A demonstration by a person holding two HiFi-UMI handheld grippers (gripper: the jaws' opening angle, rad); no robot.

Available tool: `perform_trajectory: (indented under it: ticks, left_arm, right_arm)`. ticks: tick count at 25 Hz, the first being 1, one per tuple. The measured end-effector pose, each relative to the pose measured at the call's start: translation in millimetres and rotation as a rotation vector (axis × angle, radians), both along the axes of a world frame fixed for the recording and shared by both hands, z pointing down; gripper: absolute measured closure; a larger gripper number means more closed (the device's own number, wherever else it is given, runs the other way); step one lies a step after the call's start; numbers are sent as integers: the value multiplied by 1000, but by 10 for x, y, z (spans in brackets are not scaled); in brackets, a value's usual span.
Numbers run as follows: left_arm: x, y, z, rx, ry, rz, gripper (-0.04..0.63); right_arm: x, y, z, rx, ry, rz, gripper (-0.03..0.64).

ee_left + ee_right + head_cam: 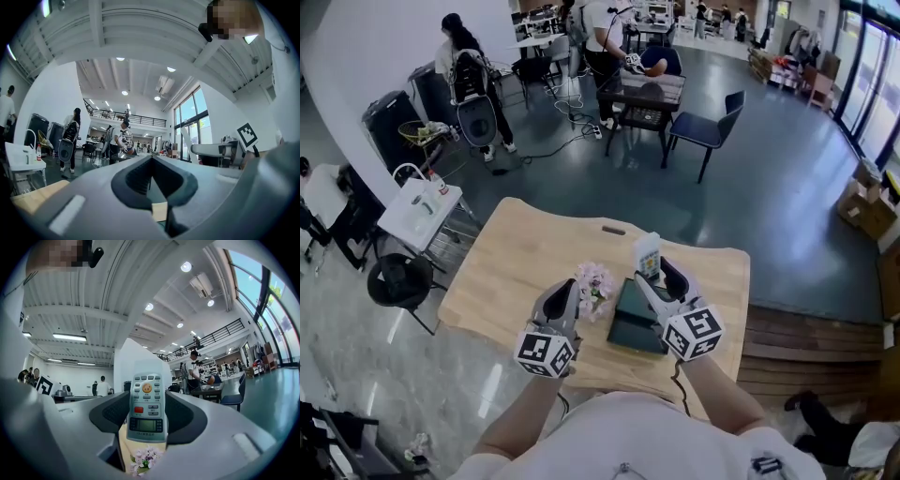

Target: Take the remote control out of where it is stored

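The remote control (147, 404) is a white handset with a small screen, a red button and an orange button. It stands upright between the jaws of my right gripper (147, 423), which is shut on its sides. In the head view the remote control (648, 253) sticks up from my right gripper (661, 274) above a dark green box (630, 319) on the wooden table (516, 262). My left gripper (573, 289) hovers to the left of the box, beside a bunch of pale pink flowers (595, 284). Seen from its own camera, my left gripper (151, 158) has its jaws together with nothing between them.
The table's front edge runs just below both grippers. Beyond the table's far edge lie a dark floor, a blue chair (709, 127), a dark table (642, 94) and people standing. A white side table (420, 211) and a black stool (398, 279) stand to the left.
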State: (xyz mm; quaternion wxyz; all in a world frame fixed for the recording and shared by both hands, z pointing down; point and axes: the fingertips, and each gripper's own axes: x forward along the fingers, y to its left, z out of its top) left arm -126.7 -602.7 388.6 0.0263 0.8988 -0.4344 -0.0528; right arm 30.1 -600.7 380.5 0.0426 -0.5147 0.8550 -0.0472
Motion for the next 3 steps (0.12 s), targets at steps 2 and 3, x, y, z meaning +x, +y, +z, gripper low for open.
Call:
perform_trajectory:
  ticks: [2,3]
  left_arm:
    - [-22,9,-4,-4,-1,-3,595]
    - [-33,15,-5,-7,-1,-4,595]
  right_arm:
    - [-19,6,-3,-5,-2,0,353]
    - [-27,9,-5,-7,-3,0,353]
